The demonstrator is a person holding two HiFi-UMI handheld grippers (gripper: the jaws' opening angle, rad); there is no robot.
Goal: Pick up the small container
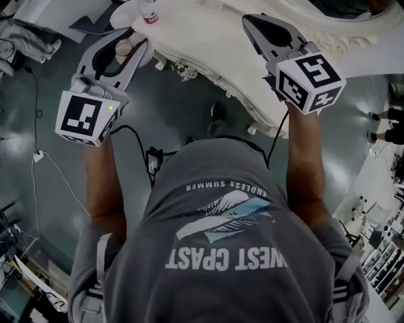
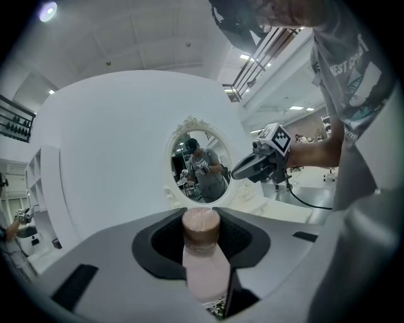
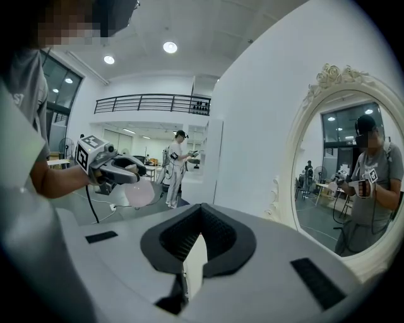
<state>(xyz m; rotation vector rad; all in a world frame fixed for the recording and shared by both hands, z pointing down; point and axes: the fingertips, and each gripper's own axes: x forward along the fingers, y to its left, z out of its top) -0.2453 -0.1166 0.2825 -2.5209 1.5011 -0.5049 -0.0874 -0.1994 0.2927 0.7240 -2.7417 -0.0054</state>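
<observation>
My left gripper [image 2: 202, 217] is clamped on the small bottle [image 2: 206, 271]. The pads press it high up, by the brown cap [image 2: 201, 226], and the pale pink body runs back between the jaws. The bottle is in the air, clear of the table [image 1: 208, 47], just off the tabletop's near left edge. My right gripper [image 3: 201, 214] has its jaws together on nothing and hangs over the tabletop by its near edge, further right. I judge the bottle light and fairly stiff, but round and smooth, so it could twist or slide in the pads. Close under the cap seems the sound place to hold, since the cap's rim would catch a slip. Farther off, a second bottle [image 1: 148, 12] stands near the tabletop's left end, and the oval mirror [image 2: 199, 167] rises behind
</observation>
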